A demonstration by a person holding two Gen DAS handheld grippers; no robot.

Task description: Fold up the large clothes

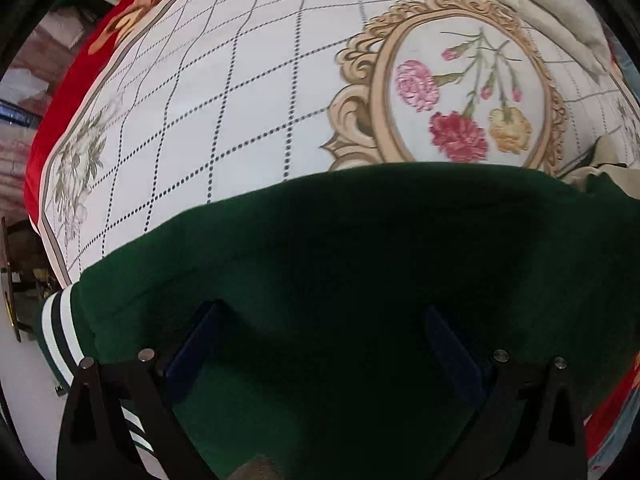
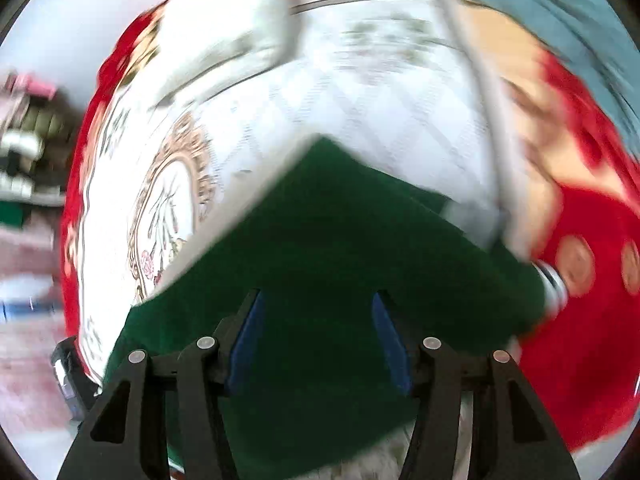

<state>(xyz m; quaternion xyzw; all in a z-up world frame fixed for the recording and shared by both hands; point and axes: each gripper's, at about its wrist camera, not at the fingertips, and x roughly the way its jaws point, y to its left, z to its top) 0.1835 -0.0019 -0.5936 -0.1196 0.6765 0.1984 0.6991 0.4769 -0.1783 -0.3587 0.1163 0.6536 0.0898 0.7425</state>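
Floral bedspread (image 1: 248, 92) with red border, cluttered room past its left edge. Green jacket (image 1: 360, 248) spread flat along the near edge. Left gripper (image 1: 324, 320) gaping wide over it, right gripper (image 2: 318, 312) parted too, gripping nothing.

The jacket (image 1: 360, 248) is dark green, with a cuff (image 1: 60, 328) striped white and dark green. The bedspread (image 1: 240, 100) under it is white, crossed by a grid of dark dotted lines, bordered in red, with a gold scrolled oval (image 1: 460, 80) framing pink, red and yellow flowers. The gripper pads (image 2: 248, 340) are blue.
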